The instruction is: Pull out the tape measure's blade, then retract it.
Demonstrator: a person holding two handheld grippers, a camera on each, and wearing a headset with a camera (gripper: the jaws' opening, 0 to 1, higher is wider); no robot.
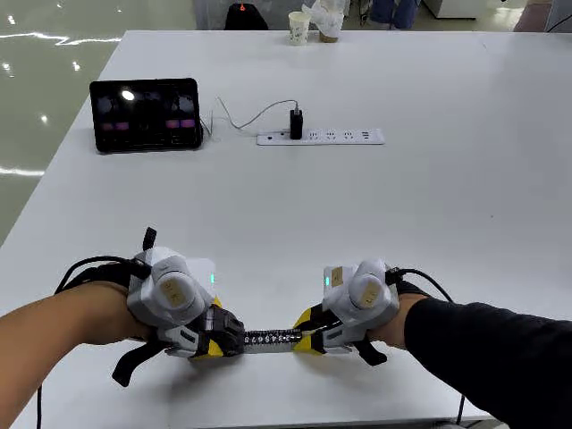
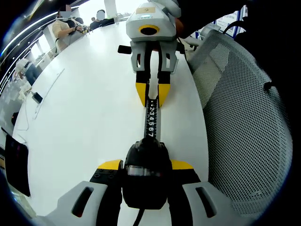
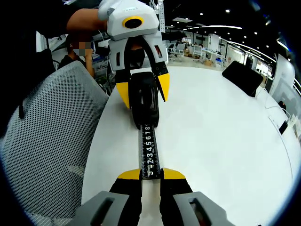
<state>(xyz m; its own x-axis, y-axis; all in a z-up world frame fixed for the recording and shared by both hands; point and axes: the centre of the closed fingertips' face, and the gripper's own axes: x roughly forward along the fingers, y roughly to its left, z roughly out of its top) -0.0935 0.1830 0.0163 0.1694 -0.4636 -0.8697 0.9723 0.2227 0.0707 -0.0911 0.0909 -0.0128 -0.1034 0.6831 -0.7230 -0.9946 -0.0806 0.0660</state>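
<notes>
Showing one tape measure [image 1: 234,339] strung low over the near edge of the white table [image 1: 402,223], directly between two hand-held grippers. Gripped at the black case [image 2: 146,175] by the left gripper [image 1: 214,342], jaws clenched on the two flat sides, apparently so that the mouth of the case points straight at the opposite tool and the pull runs in line. Drawn out only a short way: one blade [image 3: 148,150], printed face up, digits 2 to 8 legible along the exposed length. Pinched at the free end by the right gripper [image 3: 151,174], jaws closed flat on the tip, which keeps the blade taut and level rather than sagging or twisting. Judged as part-extended; not decidable from one moment whether in the pull or the return. Counted at the work: one case, one blade, two grippers, four yellow jaw tips.

Lying well beyond both grippers, across the table: one dark tablet [image 1: 146,114], one power strip [image 1: 322,137] carrying one black charger [image 1: 296,121], one thin cable [image 1: 255,114] leading towards the tablet, and, farther off, one paper cup [image 1: 298,27]. Standing behind the grippers, on the person's side: one mesh chair back [image 2: 244,117].
</notes>
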